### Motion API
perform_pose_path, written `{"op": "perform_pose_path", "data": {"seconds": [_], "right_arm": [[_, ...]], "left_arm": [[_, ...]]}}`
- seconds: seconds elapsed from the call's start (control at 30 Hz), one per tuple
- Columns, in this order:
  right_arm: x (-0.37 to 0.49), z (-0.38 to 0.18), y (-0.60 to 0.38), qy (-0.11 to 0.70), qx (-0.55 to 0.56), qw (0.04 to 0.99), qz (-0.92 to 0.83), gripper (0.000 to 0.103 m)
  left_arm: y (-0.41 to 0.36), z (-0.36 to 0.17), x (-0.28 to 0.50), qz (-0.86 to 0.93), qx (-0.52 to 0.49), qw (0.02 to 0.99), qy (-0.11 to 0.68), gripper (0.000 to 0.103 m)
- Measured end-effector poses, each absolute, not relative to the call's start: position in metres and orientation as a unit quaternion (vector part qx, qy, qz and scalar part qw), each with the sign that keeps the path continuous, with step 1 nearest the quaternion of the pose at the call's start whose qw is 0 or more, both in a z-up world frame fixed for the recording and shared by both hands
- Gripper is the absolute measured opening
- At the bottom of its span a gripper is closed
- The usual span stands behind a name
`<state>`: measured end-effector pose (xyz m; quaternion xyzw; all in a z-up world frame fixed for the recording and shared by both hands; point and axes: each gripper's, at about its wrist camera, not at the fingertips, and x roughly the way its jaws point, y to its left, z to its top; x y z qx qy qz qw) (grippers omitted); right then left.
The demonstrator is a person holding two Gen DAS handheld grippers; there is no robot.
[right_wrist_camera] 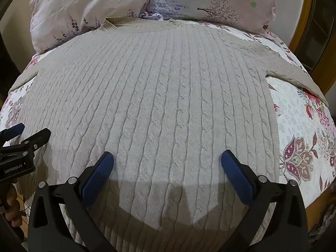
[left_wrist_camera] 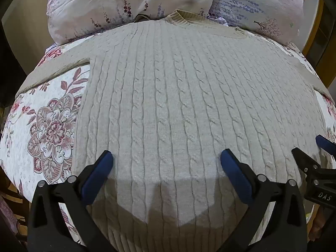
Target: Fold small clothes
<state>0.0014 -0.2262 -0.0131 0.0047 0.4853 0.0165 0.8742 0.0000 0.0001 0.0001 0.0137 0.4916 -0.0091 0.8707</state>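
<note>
Left wrist view shows a beige cable-knit sweater (left_wrist_camera: 178, 109) spread flat, front up, on a floral bedspread (left_wrist_camera: 50, 130), its collar (left_wrist_camera: 178, 15) touching the pillows (left_wrist_camera: 130, 6) and one sleeve (left_wrist_camera: 52, 71) angled out toward the bed's edge. It looks thick, soft and limp, likely to sag and stretch when lifted, so the hem corners or shoulder seams seem the safest holds. The left gripper (left_wrist_camera: 167, 163) hovers over the lower body with fingers spread wide, holding nothing; the right gripper (right_wrist_camera: 167, 163) hangs likewise beside it, wide and empty
</note>
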Motion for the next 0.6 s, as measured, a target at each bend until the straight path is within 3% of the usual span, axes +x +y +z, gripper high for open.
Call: {"op": "perform_pose_path", "data": {"seconds": [0.6], "right_arm": [[0.0012, -0.0128, -0.2262, 0.482, 0.005, 0.876, 0.016, 0.102]], "left_arm": [[0.0, 0.0002, -0.0001, -0.008, 0.016, 0.871, 0.49, 0.101]]}}
